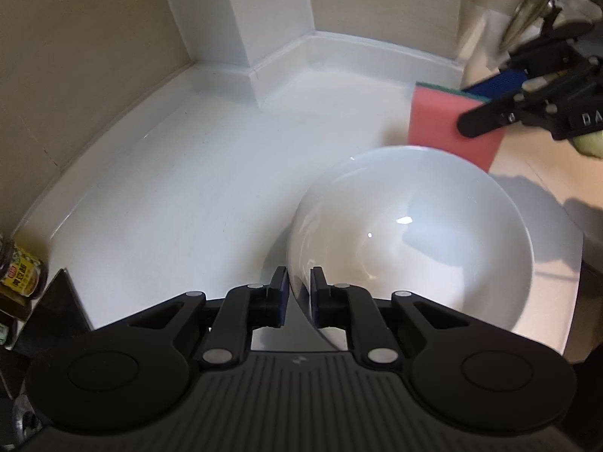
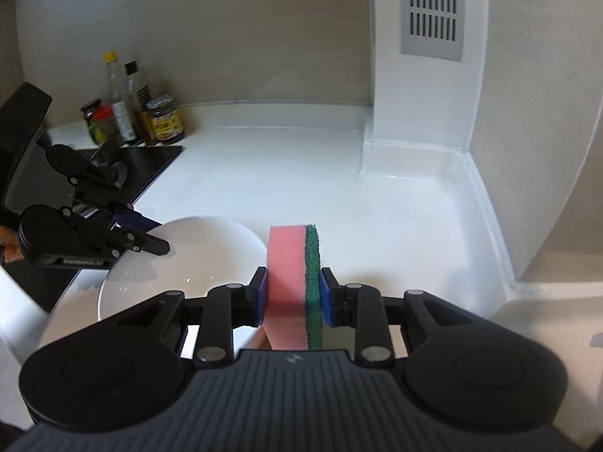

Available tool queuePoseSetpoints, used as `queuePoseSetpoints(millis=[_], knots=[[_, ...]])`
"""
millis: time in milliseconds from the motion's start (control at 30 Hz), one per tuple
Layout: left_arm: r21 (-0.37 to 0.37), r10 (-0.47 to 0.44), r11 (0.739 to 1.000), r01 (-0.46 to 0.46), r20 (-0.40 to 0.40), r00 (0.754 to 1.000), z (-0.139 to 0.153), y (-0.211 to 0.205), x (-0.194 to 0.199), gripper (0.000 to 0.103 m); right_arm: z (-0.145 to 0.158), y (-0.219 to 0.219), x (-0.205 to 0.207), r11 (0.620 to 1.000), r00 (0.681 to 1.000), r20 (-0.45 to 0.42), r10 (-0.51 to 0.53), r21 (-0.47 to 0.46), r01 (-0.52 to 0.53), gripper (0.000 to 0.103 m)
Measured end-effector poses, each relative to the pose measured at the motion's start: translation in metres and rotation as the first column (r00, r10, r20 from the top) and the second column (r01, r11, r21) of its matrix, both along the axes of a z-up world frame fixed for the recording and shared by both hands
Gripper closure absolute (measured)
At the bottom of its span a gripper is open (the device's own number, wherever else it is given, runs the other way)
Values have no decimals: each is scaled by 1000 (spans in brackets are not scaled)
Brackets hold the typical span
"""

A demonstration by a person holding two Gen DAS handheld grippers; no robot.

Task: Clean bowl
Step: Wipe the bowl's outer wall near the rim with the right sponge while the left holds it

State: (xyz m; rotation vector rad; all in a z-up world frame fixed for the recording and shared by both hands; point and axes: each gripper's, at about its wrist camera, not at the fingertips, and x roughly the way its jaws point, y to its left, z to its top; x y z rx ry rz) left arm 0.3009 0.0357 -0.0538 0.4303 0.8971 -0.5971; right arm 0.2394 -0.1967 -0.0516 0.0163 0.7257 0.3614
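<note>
A white bowl (image 1: 414, 233) stands on the white counter (image 1: 188, 173). My left gripper (image 1: 299, 282) straddles its near rim, one pad inside and one outside. There is a gap between pads and rim, so it is open. Beyond the bowl's far rim, my right gripper (image 1: 478, 113) is shut on a pink sponge with a green scouring side (image 1: 441, 128). The right wrist view shows that sponge (image 2: 290, 263) upright between the blue pads of the right gripper (image 2: 294, 290). There the bowl (image 2: 181, 260) lies left of it, with the left gripper (image 2: 154, 239) at the bowl's left rim.
Sauce jars and bottles (image 2: 150, 120) cluster at the back left beside a black cooktop (image 2: 150, 162). One jar (image 1: 20, 275) shows at the left edge. A white pillar with a vent grille (image 2: 433, 11) stands in the corner. A shiny metal object (image 1: 527, 11) hangs at upper right.
</note>
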Motion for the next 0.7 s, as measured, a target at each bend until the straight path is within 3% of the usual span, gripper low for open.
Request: queuePoseSetpoints(millis=[100,200,400,600,700], knots=[[-38,147,988,-149,-39,988,6,13,-10,81,-1,-2,-4,1000,1000,-1,-5,19,5,79],[-32,193,980,-195,-45,980,4,20,-25,82,-1,-2,-11,999,1000,-9,-2,39,2,79],[48,33,998,-33,-6,999,-4,12,-23,89,1,-1,-15,999,1000,-18,16,32,-15,79],[90,-144,986,143,2,990,-3,-15,-3,90,2,-2,0,1000,1000,-20,-4,22,5,79],[64,-18,998,21,-41,999,3,-16,5,86,2,-1,3,1000,1000,-17,-11,15,11,79]])
